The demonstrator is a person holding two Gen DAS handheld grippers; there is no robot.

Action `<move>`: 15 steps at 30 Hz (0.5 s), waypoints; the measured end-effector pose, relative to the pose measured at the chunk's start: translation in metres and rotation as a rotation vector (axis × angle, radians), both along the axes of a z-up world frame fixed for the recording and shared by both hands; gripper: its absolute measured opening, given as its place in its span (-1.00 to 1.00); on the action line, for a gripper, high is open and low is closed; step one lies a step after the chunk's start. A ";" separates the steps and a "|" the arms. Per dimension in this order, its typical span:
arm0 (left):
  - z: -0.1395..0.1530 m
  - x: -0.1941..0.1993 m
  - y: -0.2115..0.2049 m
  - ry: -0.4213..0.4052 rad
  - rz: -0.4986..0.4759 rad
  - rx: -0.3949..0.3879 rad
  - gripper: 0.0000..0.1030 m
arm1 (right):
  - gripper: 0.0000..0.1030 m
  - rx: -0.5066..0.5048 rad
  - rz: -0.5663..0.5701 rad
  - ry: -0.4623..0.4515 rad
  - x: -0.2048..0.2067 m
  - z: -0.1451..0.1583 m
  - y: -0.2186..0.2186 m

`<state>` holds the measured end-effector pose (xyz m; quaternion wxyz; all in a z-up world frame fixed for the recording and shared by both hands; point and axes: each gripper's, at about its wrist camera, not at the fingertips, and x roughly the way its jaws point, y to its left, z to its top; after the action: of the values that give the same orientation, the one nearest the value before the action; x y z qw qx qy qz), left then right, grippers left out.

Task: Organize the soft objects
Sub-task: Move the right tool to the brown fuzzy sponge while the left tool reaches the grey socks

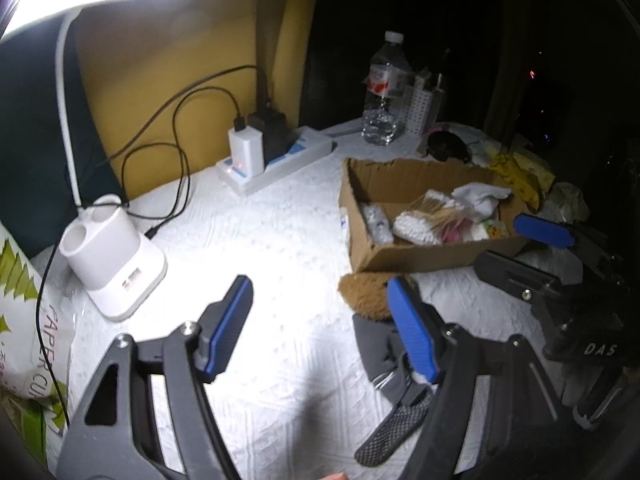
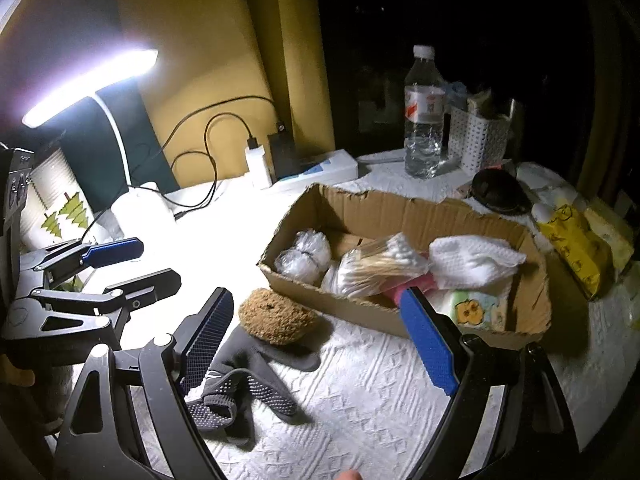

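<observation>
Grey grip socks (image 2: 240, 392) lie crumpled closest to us on the white textured tablecloth (image 2: 380, 392), their dotted soles turned up, just beside the near finger of our right gripper (image 2: 320, 340). Its blue-padded jaws stand wide apart with nothing between them. Touching the far end of the socks sits a brown fuzzy pad (image 2: 278, 316), right against the near wall of the cardboard box (image 2: 348, 312).

Inside the box we see two clear-wrapped white bundles (image 2: 306, 256) at the left end, a bag of cotton swabs (image 2: 380, 266) in the middle, a white cloth (image 2: 472, 260) beside it, and a printed packet (image 2: 476, 310) at the near right corner. A pink item shows beneath the swabs; we cannot tell what it is.

Our left gripper (image 1: 320, 324) hangs over bare tablecloth, its jaws spread and empty; the socks (image 1: 392, 368) and the brown pad (image 1: 364, 296) lie just by its right finger. From this view the right gripper (image 1: 520, 244) appears at the box's near right corner.

Farther back stand a white desk lamp (image 1: 112, 256), lit and glaring, a power strip (image 1: 276, 160) with chargers plugged in, a water bottle (image 2: 424, 112) and a white perforated basket (image 2: 478, 140). Yellow packets (image 2: 576, 248) lie to the right of the box, dimly lit.
</observation>
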<state>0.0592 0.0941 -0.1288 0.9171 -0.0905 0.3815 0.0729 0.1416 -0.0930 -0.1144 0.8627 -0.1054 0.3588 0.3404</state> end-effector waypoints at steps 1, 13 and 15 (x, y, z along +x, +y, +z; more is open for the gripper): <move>-0.003 -0.002 0.001 0.005 0.002 -0.001 0.38 | 0.70 -0.002 0.004 0.006 -0.001 -0.003 0.002; -0.030 -0.008 0.025 0.054 0.051 -0.046 0.39 | 0.70 -0.044 0.031 0.060 0.001 -0.033 0.032; -0.033 -0.008 0.027 0.058 0.056 -0.052 0.39 | 0.70 -0.052 0.035 0.070 0.003 -0.039 0.037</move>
<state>0.0516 0.1213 -0.1619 0.9006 -0.1226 0.4069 0.0912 0.1447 -0.0561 -0.1533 0.8406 -0.1223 0.3955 0.3493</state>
